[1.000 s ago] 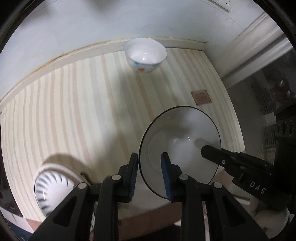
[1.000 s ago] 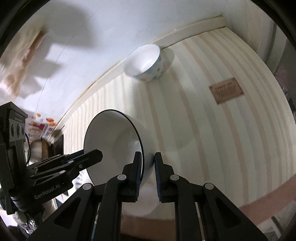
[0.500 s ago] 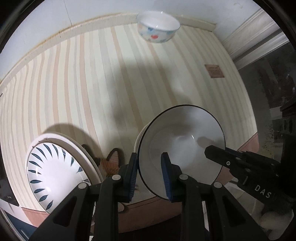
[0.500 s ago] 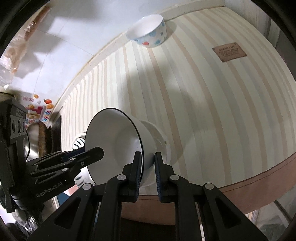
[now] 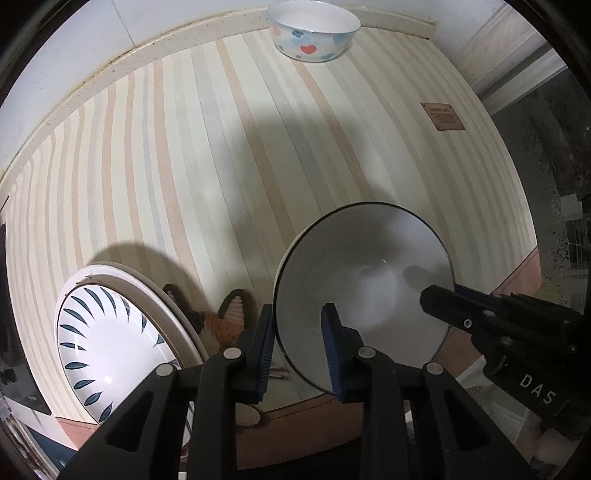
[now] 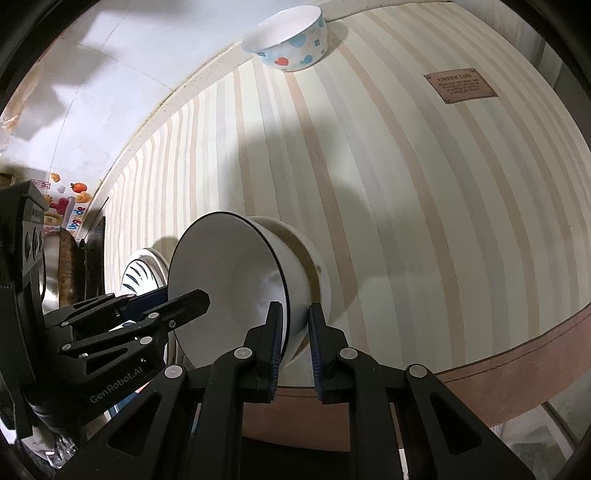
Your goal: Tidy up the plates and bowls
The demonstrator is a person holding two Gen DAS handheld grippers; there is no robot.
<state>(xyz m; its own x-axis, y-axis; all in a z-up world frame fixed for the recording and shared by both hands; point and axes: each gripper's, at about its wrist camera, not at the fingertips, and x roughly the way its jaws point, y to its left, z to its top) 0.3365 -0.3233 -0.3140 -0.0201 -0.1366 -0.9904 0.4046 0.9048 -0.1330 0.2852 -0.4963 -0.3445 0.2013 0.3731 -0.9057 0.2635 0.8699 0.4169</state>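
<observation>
A white bowl with a thin black rim is held tilted above the striped table, near its front edge. My left gripper is shut on its left rim. My right gripper is shut on its right rim; the bowl shows its pale underside there. A white plate with blue leaf marks lies at the front left on a larger white plate. A small white bowl with red hearts and blue flowers stands at the far edge by the wall; it also shows in the right wrist view.
An orange fox-shaped mat lies between the plates and the held bowl. A brown label is sewn on the tablecloth at the right. The white wall runs along the far edge. The table's brown front edge is close below the grippers.
Both grippers have drawn back toward the front edge with the bowl between them. The heart bowl now lies farther off and the leaf plates have come into view at the left.
</observation>
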